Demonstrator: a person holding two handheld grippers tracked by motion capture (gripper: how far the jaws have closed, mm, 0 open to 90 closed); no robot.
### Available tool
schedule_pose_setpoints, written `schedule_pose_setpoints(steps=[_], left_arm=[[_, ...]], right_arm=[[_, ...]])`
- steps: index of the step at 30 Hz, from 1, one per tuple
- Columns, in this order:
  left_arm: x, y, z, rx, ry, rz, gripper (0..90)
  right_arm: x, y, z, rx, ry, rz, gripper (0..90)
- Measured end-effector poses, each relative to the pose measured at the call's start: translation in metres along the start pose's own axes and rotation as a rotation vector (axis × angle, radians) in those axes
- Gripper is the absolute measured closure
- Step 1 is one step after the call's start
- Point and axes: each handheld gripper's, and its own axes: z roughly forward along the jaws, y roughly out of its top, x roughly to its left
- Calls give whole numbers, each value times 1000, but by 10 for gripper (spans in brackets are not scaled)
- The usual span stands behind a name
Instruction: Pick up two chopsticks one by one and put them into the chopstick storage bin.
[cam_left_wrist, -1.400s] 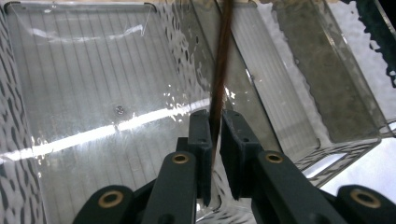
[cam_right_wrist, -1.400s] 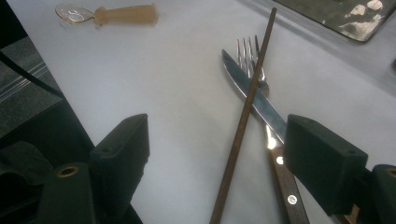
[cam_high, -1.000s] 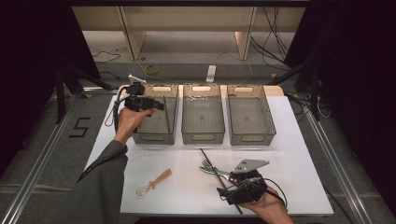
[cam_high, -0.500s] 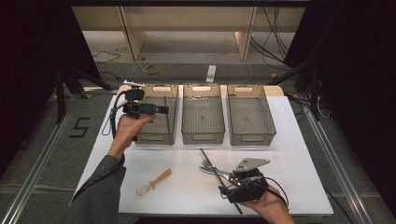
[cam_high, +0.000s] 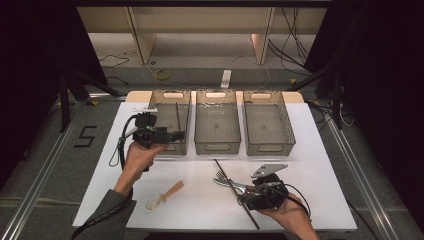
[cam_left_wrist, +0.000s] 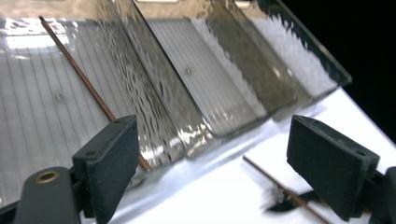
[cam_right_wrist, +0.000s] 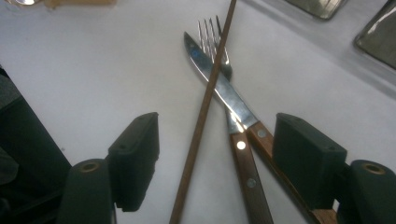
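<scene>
My left gripper hangs at the near edge of the left grey bin. Its jaws have just been opening and stand open and empty. A brown chopstick lies inside that bin. My right gripper is low over crossed cutlery on the white mat. Its jaws have just been closing, and a second chopstick and a wooden-handled knife lie between them, untouched by the pads. A fork lies under the knife.
The middle bin and the right bin stand in a row behind the white mat. A wooden-handled spoon lies near the mat's front left. Dark floor and metal rails surround the table.
My left gripper has drawn back toward the person from over the left bin, leaving the chopstick in it. The right hand has barely shifted over the cutlery.
</scene>
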Motion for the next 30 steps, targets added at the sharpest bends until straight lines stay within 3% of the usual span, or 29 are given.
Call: schedule_pose_setpoints(steps=[3, 5, 6, 7, 11, 17, 23, 26, 30], left_arm=[[-7, -9, -4, -15, -23, 20, 164], [-10, -12, -5, -11, -23, 41, 157], [-16, -19, -7, -11, -15, 73, 157], [-16, -19, -7, -11, -15, 73, 157], [-23, -43, -12, -15, -41, 107, 157], [-34, -63, -16, -68, -53, 175, 157], [-42, -75, -20, -118, -75, 215, 158], [-44, -80, -21, -141, -73, 225, 158], [-44, -87, -18, -112, -70, 198, 158]], right_arm=[[-1, 0, 4, 28, -4, -10, 407], [0, 1, 6, 40, 4, -8, 427], [1, 2, 7, 52, 10, -10, 438], [1, 3, 8, 59, 11, -17, 449], [5, 6, 16, 119, 19, -29, 497], [7, 10, 29, 184, 38, -54, 575], [11, 12, 37, 242, 34, -97, 642], [10, 12, 40, 257, 34, -95, 659], [9, 13, 44, 282, 35, -96, 687]])
